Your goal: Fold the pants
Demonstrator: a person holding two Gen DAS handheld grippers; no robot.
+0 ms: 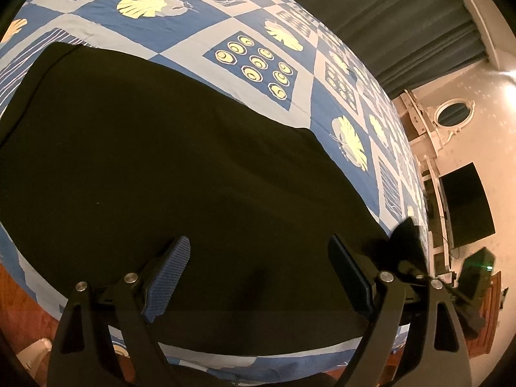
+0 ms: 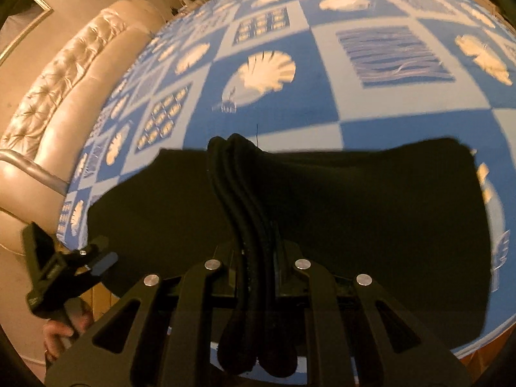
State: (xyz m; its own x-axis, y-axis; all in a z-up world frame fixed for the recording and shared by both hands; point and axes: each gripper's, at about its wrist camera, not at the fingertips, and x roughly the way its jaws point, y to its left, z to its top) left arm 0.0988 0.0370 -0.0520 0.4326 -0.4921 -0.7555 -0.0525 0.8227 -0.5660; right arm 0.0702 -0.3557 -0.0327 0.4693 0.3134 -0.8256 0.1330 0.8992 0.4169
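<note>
The black pants lie flat on the blue patterned bedspread. My left gripper is open just above the near part of the pants, with its blue pads wide apart and empty. In the right wrist view my right gripper is shut on a bunched fold of the pants, several thick layers standing up between the jaws. The rest of the pants spread right over the bedspread. The left gripper shows at the lower left of that view, at the pants' left edge.
A tufted beige headboard curves along the bed's left side. Dark curtains, a wall mirror, a dark screen and wooden furniture lie beyond the bed's far edge. Wooden floor shows below the bed's near edge.
</note>
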